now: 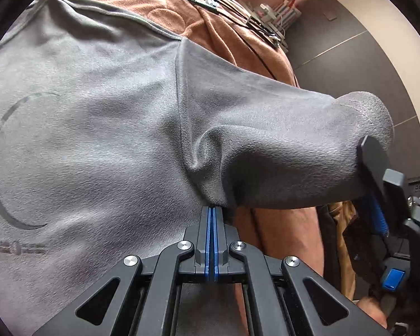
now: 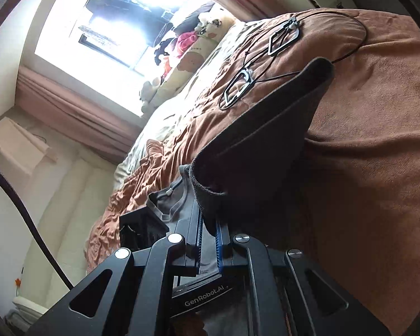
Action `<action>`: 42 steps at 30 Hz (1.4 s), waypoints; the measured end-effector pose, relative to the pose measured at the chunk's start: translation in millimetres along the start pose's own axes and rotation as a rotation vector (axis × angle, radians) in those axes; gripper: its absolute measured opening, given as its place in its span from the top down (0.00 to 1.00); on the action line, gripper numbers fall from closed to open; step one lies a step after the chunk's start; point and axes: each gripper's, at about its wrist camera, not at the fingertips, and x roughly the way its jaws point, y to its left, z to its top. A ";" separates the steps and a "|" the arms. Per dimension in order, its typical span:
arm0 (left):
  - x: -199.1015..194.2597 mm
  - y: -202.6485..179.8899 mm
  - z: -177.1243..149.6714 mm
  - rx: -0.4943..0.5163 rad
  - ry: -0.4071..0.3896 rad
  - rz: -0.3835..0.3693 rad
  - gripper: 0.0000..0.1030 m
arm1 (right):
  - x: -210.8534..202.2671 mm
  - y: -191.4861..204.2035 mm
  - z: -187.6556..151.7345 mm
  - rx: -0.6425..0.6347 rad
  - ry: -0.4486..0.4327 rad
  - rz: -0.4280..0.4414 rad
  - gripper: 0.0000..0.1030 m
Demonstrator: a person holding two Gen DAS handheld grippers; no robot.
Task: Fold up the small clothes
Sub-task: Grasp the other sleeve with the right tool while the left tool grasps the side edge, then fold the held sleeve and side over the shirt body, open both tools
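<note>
Left wrist view: grey shirt fills left and centre, no gap there. Right gripper blocks lower right. Open floor at upper right.

Right wrist view: lifted dark sleeve crosses centre. Black cables and frames lie on brown blanket at upper centre. Bare blanket at right is passable.

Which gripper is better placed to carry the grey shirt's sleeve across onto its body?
Probably the right gripper: it is shut on the sleeve end, lifted off the brown blanket. The left gripper pins the underarm.
</note>
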 end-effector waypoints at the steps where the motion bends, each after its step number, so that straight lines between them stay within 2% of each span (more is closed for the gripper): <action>1: -5.3 1.5 -1.5 0.002 -0.005 -0.003 1.00 | 0.3 0.7 -0.2 -0.005 0.007 0.002 0.95; 4: -25.9 11.3 -3.7 -0.006 -0.034 0.003 1.00 | 6.2 3.4 1.7 -0.019 0.025 0.013 0.95; 10: -71.0 40.0 -0.5 -0.041 -0.106 0.076 1.00 | 24.6 8.5 -1.1 -0.076 0.094 -0.001 0.95; 16: -100.9 62.3 0.8 -0.073 -0.148 0.117 1.00 | 52.9 0.2 -4.7 -0.077 0.245 -0.075 0.93; 17: -104.3 65.5 0.7 -0.074 -0.152 0.122 1.00 | 54.0 -4.2 -3.4 -0.062 0.259 -0.078 0.88; 18: -107.2 66.6 0.2 -0.075 -0.156 0.125 1.00 | 52.6 -7.8 -1.4 -0.049 0.264 -0.082 0.67; 19: -111.0 68.4 -0.8 -0.076 -0.159 0.125 1.00 | 48.3 -12.0 1.2 -0.035 0.258 -0.087 0.52; 20: -114.0 69.3 -1.7 -0.076 -0.161 0.124 1.00 | 41.1 -16.1 4.4 -0.022 0.239 -0.088 0.25; 21: -113.1 69.4 -0.2 -0.076 -0.163 0.126 1.00 | 32.1 -20.0 8.2 -0.010 0.211 -0.089 0.21; 25: -120.2 69.4 -3.3 -0.067 -0.167 0.133 1.00 | 4.3 -39.7 23.1 0.057 0.148 -0.075 0.21; 28: -122.5 69.9 -4.1 -0.058 -0.167 0.139 1.00 | -6.3 -62.2 29.7 0.109 0.122 -0.140 0.21; 32: -122.2 71.2 -3.7 -0.050 -0.167 0.146 1.00 | -8.8 -88.8 40.2 0.176 0.092 -0.158 0.21; 38: -125.1 76.1 -2.6 -0.062 -0.170 0.144 1.00 | 2.0 -100.7 55.0 0.213 0.054 -0.175 0.47; 40: -127.9 77.6 -2.7 -0.062 -0.176 0.148 1.00 | 16.1 -98.7 60.6 0.212 0.055 -0.186 0.60; 42: -131.2 79.1 -3.0 -0.065 -0.182 0.146 1.00 | 21.7 -99.8 69.2 0.210 0.070 -0.205 0.86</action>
